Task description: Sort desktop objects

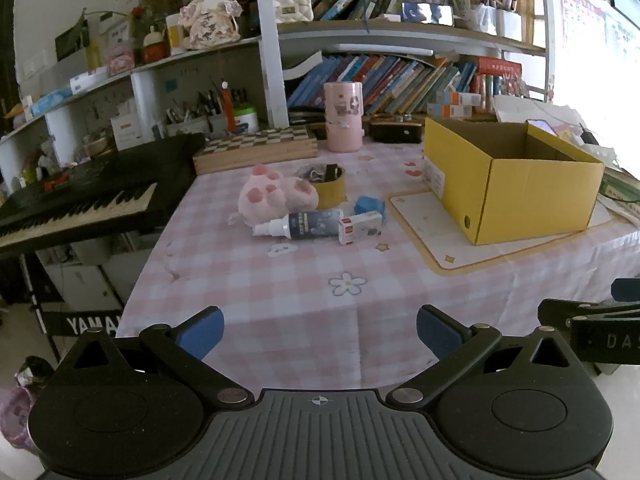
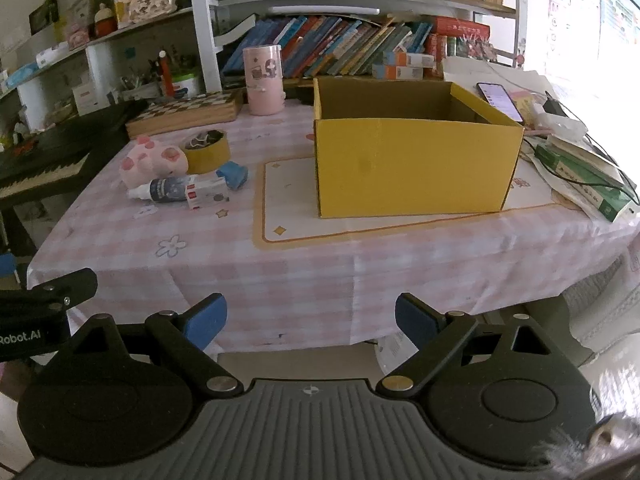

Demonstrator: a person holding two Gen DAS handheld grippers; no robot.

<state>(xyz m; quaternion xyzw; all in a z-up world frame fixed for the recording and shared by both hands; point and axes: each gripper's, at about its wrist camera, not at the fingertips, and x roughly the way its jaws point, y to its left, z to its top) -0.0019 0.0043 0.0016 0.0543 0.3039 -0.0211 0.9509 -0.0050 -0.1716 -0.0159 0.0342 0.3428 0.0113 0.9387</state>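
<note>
One open yellow cardboard box (image 2: 412, 168) stands on a cream mat (image 2: 280, 220) at the right of the checked tablecloth (image 1: 280, 288). Well apart to its left lie a pink plush toy (image 1: 272, 196), a yellow tape roll (image 1: 330, 188), a spray bottle (image 1: 300, 224), a small white carton (image 1: 360, 228) and a blue item (image 1: 370, 206), all clustered closely. The left gripper (image 1: 320, 332) and right gripper (image 2: 311, 320) hover at the near table edge, jaws spread wide and holding nothing.
</note>
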